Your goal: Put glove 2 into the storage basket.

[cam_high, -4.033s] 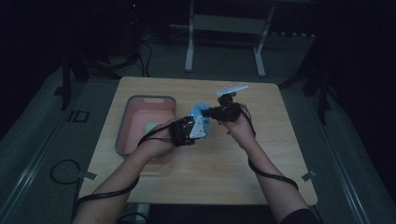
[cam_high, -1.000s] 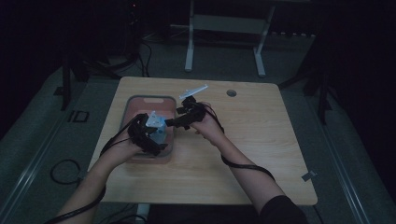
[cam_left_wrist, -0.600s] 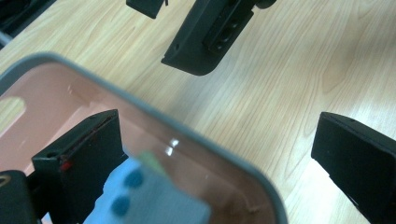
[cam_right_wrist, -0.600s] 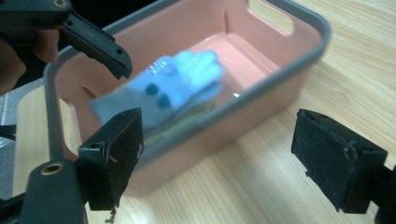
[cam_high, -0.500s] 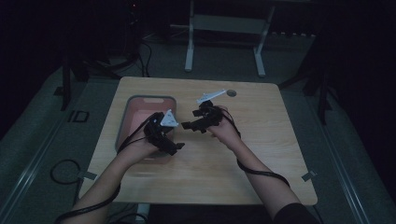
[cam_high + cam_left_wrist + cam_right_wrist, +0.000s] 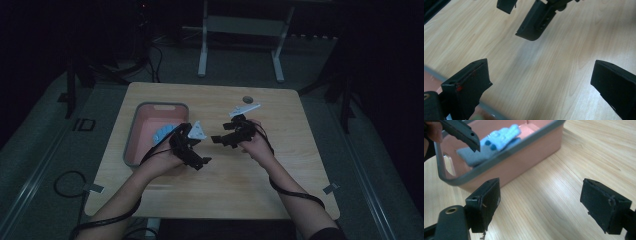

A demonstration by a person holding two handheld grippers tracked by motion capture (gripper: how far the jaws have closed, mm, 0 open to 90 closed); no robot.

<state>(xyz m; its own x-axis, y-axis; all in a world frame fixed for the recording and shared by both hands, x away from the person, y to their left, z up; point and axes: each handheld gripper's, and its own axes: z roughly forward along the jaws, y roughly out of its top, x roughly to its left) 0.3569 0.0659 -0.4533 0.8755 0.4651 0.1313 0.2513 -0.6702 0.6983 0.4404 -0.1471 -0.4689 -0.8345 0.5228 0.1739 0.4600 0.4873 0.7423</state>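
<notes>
- Since a second ago both grippers have drawn back from the pink tub to the bare wood beside it, and the light blue cloth that the left gripper carried then now lies inside the tub.
- Left gripper: its jaws stand wide apart with nothing between them, only wood grain showing in the gap in the left gripper view.
- Right gripper: its jaws are also spread wide and hold nothing; in the right gripper view the gap frames plain table.
- Both grippers hover just right of the tub, near each other, tips pointing toward one another; a jaw of the right one shows at the top of the left gripper view.
- No brand, label or writing can be read anywhere.
- Light blue cloth: a soft, fuzzy folded piece with a few darker blue dots on it, resting on the tub floor toward its right wall.
- Pink tub: rectangular, smooth plastic with rounded corners and a grey rim, a handle slot at its far end; it sits on the left half of the table.
- Table: pale wood with a fine straight grain and rounded corners; a small round dark disc lies near its far edge, well apart from the grippers.
</notes>
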